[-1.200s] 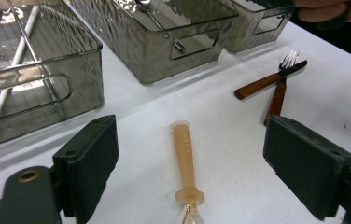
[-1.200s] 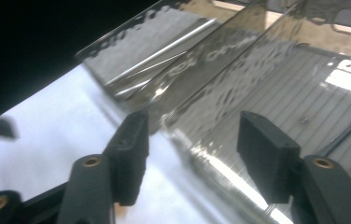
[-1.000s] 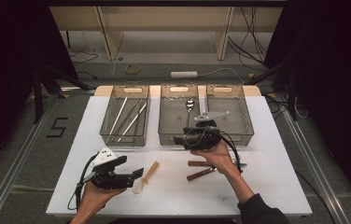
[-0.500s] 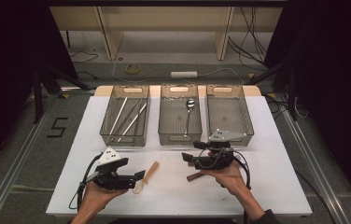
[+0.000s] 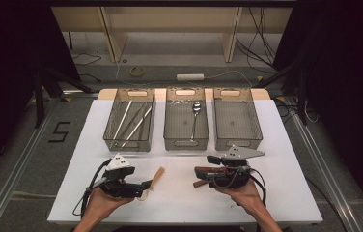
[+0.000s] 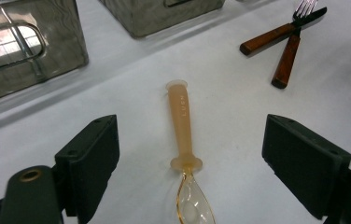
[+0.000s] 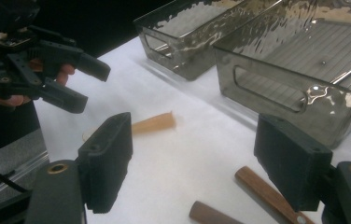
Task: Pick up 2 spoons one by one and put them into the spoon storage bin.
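My right tool point(image 5: 202, 176) has dropped back from the trays to the bench's front edge, jaws wide and empty, half hiding two wooden-handled utensils point(image 6: 276, 44). My left tool point(image 5: 143, 186), open, straddles the amber spoon point(image 6: 183, 135), its bowl cut off.

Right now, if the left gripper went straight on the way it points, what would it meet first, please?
Most likely the orange spoon, lying between the open jaws of the left gripper; its clear bowl is nearest, though the height above the table is unclear.

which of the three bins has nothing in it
The right bin looks empty. The middle bin holds a metal spoon, and the left bin holds long thin utensils.
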A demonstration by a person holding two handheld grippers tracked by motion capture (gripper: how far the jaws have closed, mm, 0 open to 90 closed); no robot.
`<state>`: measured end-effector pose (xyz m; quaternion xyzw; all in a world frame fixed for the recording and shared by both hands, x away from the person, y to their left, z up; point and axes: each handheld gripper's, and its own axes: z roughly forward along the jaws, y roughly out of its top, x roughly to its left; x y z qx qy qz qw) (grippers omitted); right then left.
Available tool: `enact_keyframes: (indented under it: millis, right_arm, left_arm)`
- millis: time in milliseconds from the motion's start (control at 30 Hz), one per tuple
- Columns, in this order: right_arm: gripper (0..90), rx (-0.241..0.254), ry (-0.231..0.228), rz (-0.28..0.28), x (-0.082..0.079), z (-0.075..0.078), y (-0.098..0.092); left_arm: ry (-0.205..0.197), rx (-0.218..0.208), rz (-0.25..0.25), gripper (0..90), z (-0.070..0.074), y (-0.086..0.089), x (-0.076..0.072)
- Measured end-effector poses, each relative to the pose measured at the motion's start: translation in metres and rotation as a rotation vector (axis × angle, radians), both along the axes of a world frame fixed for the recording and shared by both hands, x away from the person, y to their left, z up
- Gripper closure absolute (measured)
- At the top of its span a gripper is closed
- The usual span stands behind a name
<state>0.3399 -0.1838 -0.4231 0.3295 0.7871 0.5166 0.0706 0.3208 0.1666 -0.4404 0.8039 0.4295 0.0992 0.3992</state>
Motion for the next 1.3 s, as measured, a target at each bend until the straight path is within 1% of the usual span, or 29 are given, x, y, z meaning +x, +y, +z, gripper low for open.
enact_keyframes:
  millis: [33, 67, 133, 233, 267, 400, 633, 833, 933, 1000, 1100, 1267, 1300]
  right_arm:
    - [29.0, -0.002, 0.001, -0.001, -0.001, -0.001, -0.001]
    - [29.0, -0.003, 0.001, -0.004, -0.002, -0.002, -0.002]
    - [29.0, -0.008, 0.007, -0.008, -0.004, -0.003, -0.004]
    - [28.9, -0.014, 0.004, -0.010, -0.006, -0.004, -0.006]
    - [28.9, -0.018, 0.005, -0.013, -0.007, -0.004, -0.007]
    - [28.8, -0.021, 0.002, -0.010, -0.011, -0.006, -0.008]
    - [28.7, -0.025, 0.006, -0.007, -0.015, -0.008, -0.010]
    - [28.7, -0.032, 0.002, 0.000, -0.018, -0.008, -0.011]
    - [28.7, -0.038, 0.006, 0.001, -0.020, -0.009, -0.011]
    - [28.7, -0.041, 0.008, 0.002, -0.021, -0.010, -0.011]
    - [28.7, -0.043, 0.009, 0.003, -0.021, -0.010, -0.011]
    - [28.7, -0.045, 0.007, 0.008, -0.022, -0.010, -0.011]
    - [28.7, -0.044, 0.007, 0.009, -0.022, -0.010, -0.011]
  left_arm:
    - [0.007, 0.002, 0.000, 18.5, 0.000, -0.001, 0.000]
    - [0.017, 0.013, -0.007, 18.5, 0.000, -0.001, 0.001]
    - [0.024, 0.022, -0.007, 19.1, -0.001, -0.003, 0.001]
    - [0.045, 0.049, -0.015, 20.5, -0.002, -0.005, 0.003]
    - [0.052, 0.050, -0.013, 20.8, -0.003, -0.006, 0.003]
    - [0.083, 0.079, -0.026, 21.7, -0.005, -0.010, 0.006]
    - [0.119, 0.117, -0.028, 25.1, -0.007, -0.017, 0.009]
    - [0.145, 0.168, -0.040, 30.7, -0.011, -0.023, 0.014]
    - [0.166, 0.177, -0.051, 34.0, -0.013, -0.027, 0.018]
    - [0.173, 0.186, -0.049, 35.8, -0.014, -0.029, 0.021]
    - [0.187, 0.194, -0.063, 39.8, -0.017, -0.032, 0.026]
    - [0.214, 0.237, -0.075, 46.6, -0.024, -0.038, 0.034]
    - [0.219, 0.234, -0.074, 47.8, -0.025, -0.039, 0.035]
